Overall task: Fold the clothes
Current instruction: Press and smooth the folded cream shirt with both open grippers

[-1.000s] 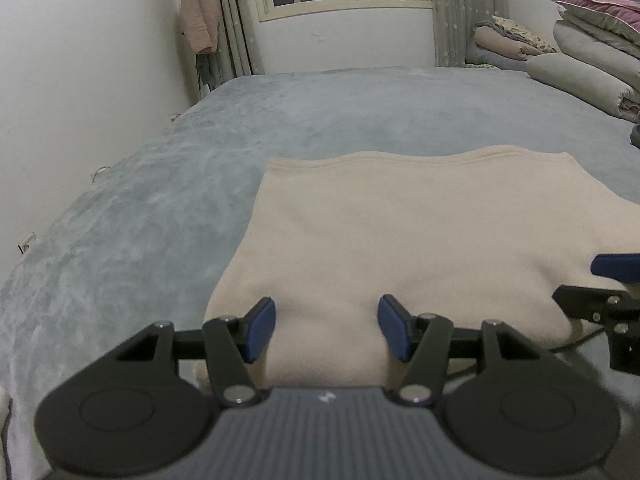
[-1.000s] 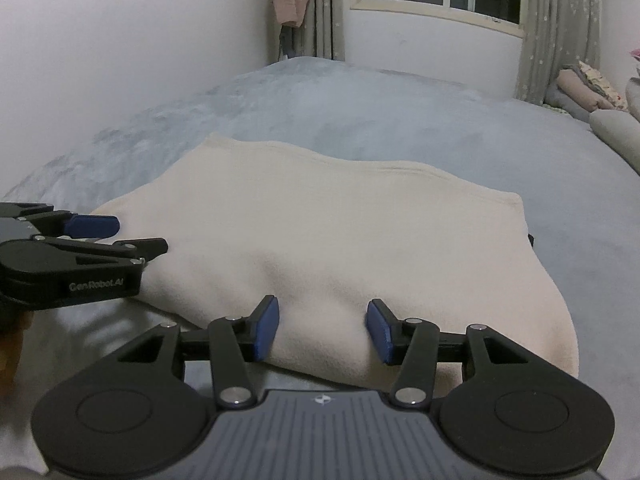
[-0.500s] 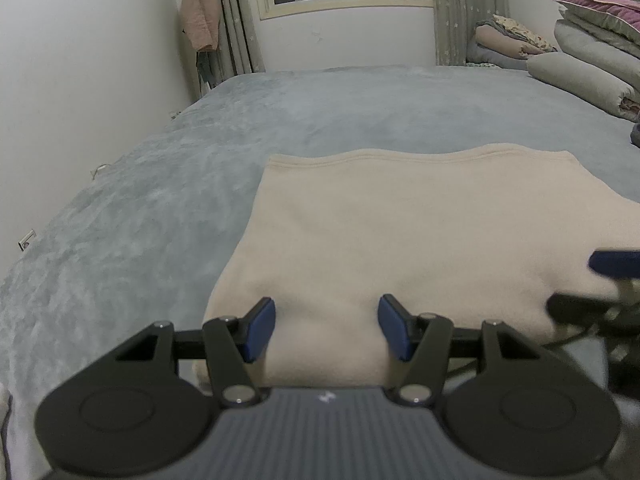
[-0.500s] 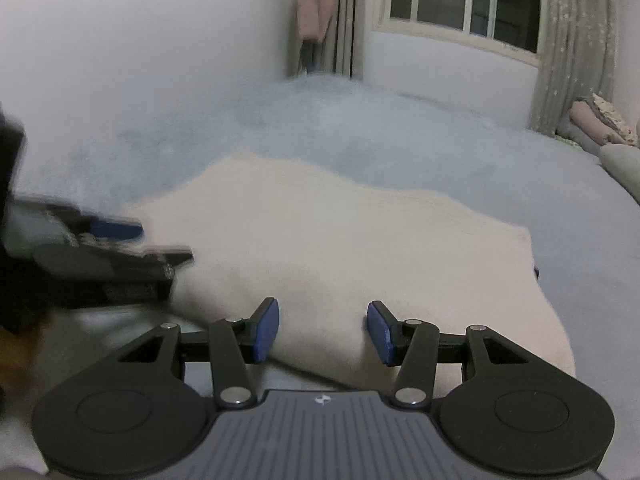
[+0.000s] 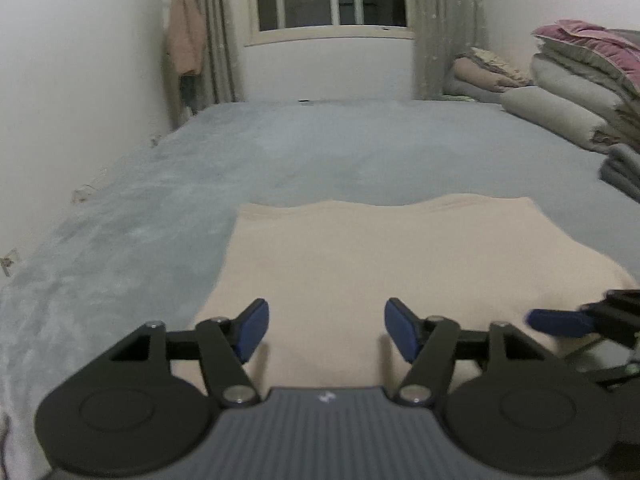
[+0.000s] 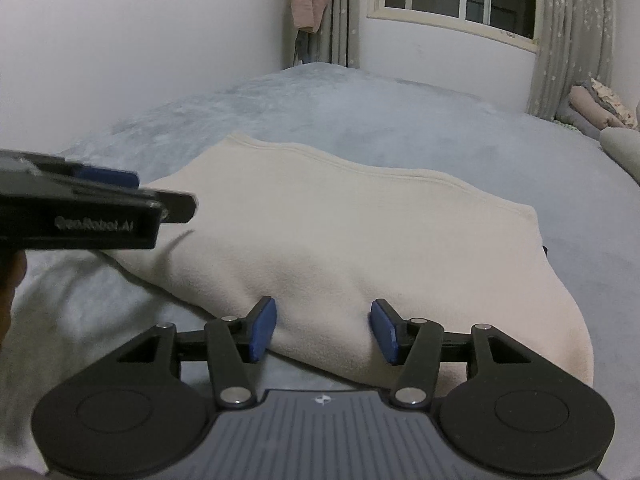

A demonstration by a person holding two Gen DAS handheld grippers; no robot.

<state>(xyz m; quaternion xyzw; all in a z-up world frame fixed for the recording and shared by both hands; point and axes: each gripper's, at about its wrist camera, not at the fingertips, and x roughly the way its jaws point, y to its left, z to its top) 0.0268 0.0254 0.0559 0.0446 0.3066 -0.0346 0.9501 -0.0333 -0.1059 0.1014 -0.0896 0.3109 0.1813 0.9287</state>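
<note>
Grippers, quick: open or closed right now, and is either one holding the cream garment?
Left gripper: open, holding nothing, over the cream garment.
Right gripper: open, holding nothing, at the garment's near edge.

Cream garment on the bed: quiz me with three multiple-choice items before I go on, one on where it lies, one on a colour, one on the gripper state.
1. Where does the cream garment lie?
A. Hung at the window
B. Flat on the grey bed
C. On top of the stacked bedding

2. What colour are the gripper pads?
A. Blue
B. Red
C. White

3. How do the left gripper and right gripper stand?
A. Both shut on the garment
B. Left shut, right open
C. Both open, holding nothing

Answers:
1 B: the garment is spread on the bed cover, with the bedding stack away at the far right.
2 A: both wrist views show blue pads on black fingers.
3 C: each pair of pads stands wide apart with no cloth pinched between them.
</note>
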